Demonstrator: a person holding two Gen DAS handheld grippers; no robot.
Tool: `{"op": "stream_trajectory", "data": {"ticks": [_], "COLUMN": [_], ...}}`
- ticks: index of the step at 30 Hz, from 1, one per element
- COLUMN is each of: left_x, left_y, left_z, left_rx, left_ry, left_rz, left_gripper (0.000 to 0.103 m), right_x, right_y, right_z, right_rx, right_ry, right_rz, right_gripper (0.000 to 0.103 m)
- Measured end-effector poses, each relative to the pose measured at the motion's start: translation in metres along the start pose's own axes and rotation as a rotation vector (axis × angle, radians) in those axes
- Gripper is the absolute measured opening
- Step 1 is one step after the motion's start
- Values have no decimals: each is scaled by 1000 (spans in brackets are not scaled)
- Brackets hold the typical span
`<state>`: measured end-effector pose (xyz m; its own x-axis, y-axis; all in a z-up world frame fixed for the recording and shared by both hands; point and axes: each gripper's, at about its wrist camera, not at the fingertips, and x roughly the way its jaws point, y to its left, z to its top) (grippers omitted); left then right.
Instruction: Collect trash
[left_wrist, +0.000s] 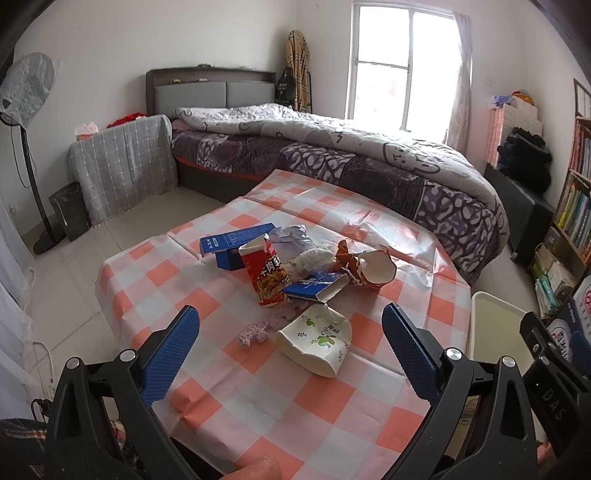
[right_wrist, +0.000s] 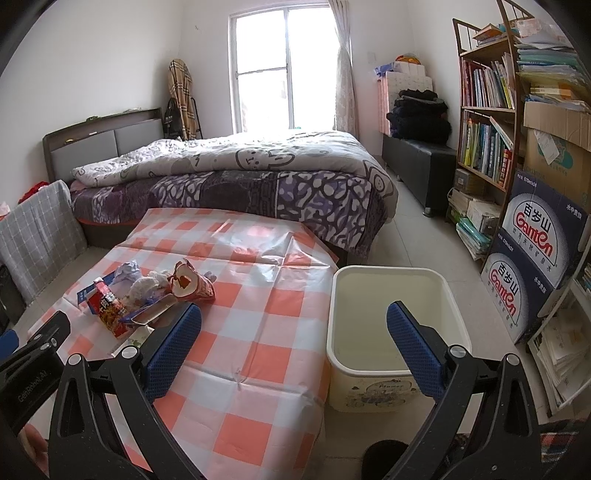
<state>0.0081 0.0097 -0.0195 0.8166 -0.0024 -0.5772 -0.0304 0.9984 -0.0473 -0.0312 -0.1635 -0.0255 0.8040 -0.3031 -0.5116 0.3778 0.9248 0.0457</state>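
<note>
We hold the left claw (left_wrist: 290, 332) spread wide and empty above the near part of the bench (left_wrist: 258, 406), where the trash lies heaped mid-cloth: a crushed white cup (left_wrist: 316, 341) nearest us, a red carton (left_wrist: 266, 275) upright behind it, blue boxes (left_wrist: 236, 245), crumpled paper (left_wrist: 291, 236) and a torn red cup (left_wrist: 369, 267). Our right claw (right_wrist: 293, 339) is likewise spread and empty, hovering over the bench edge beside the white bin (right_wrist: 391, 277) that stands on the floor just right of the bench.
</note>
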Motion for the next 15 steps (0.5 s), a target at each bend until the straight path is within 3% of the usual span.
{"op": "stream_trajectory", "data": {"ticks": [4,8,10,11,13,15], "left_x": [5,13,30,47,76,99], "left_y": [26,65,75,80,82,84], "left_z": [26,71,90,94,95,89], "left_rx": [-78,-180,-185,-187,-172,-161], "left_ry": [18,27,110,189,332,410], "left_rz": [-15,-84,-137,-166,-142,-97], "left_gripper": [96,96,96,96,96,96], "right_x": [1,6,14,20,39,63], "right_y": [2,10,16,18,18,16], "right_z": [24,60,75,81,89,94], "right_rx": [32,7,-29,-37,-29,11], "right_ry": [59,102,136,158,223,312], "right_rz": [32,83,119,133,157,197], "right_gripper": [96,96,96,96,96,96]}}
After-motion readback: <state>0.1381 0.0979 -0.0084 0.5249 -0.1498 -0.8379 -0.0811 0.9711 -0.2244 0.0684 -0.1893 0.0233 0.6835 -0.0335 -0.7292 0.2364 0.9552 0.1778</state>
